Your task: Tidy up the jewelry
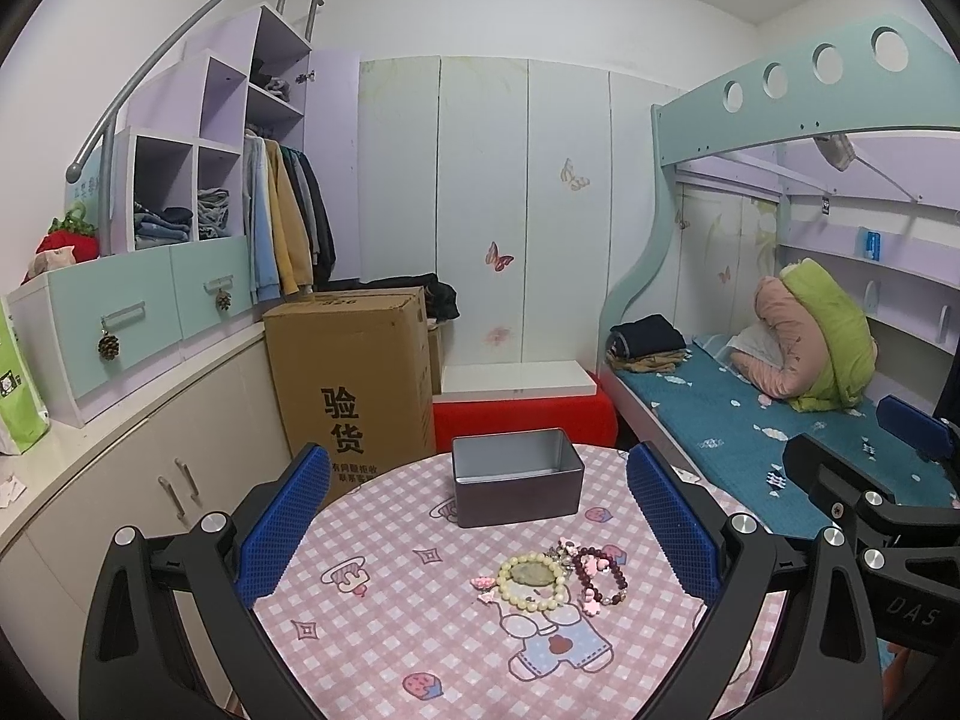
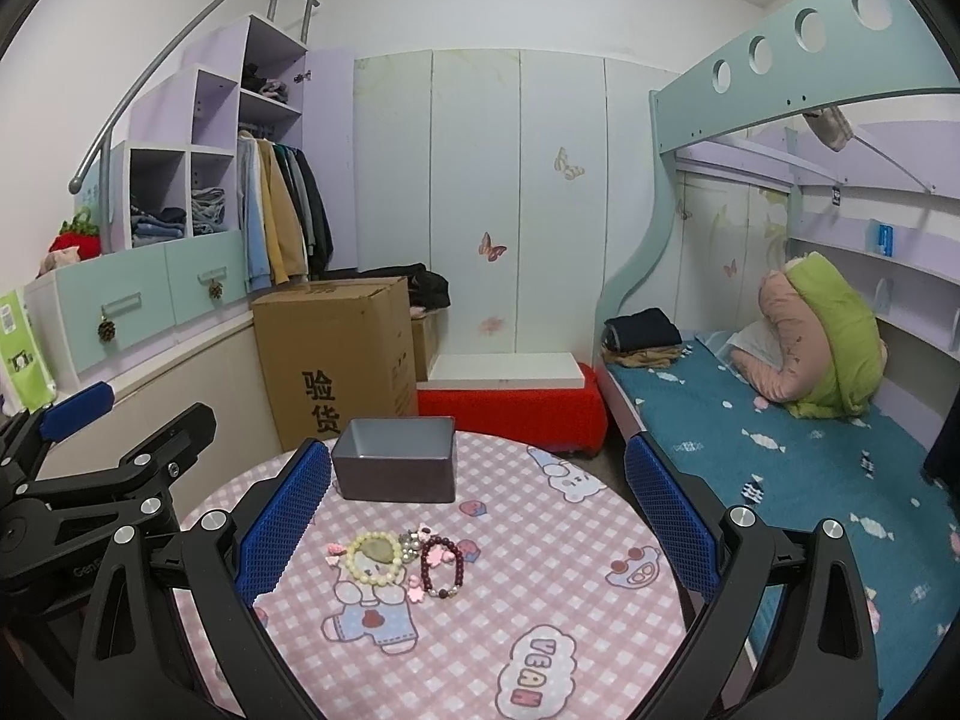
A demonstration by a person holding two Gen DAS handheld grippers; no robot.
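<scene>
A round table under a pink checked cartoon cloth (image 1: 384,540) carries an open grey rectangular tin (image 1: 516,483), empty as far as I can see. Nearer lie a cream beaded bracelet (image 1: 533,581), a dark red beaded bracelet (image 1: 600,576) and small pink charms (image 1: 483,583). The left gripper (image 1: 480,534) and right gripper (image 2: 477,531) hover spread wide, empty. Better to pinch one bracelet's rim alone; the tangled silvery piece between them is hard to identify.

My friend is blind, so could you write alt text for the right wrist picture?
A small heap of bead bracelets lies on a round pink checked table, before an open metal tin. Blue-padded open tongs frame it; a bunk bed stands right.
</scene>
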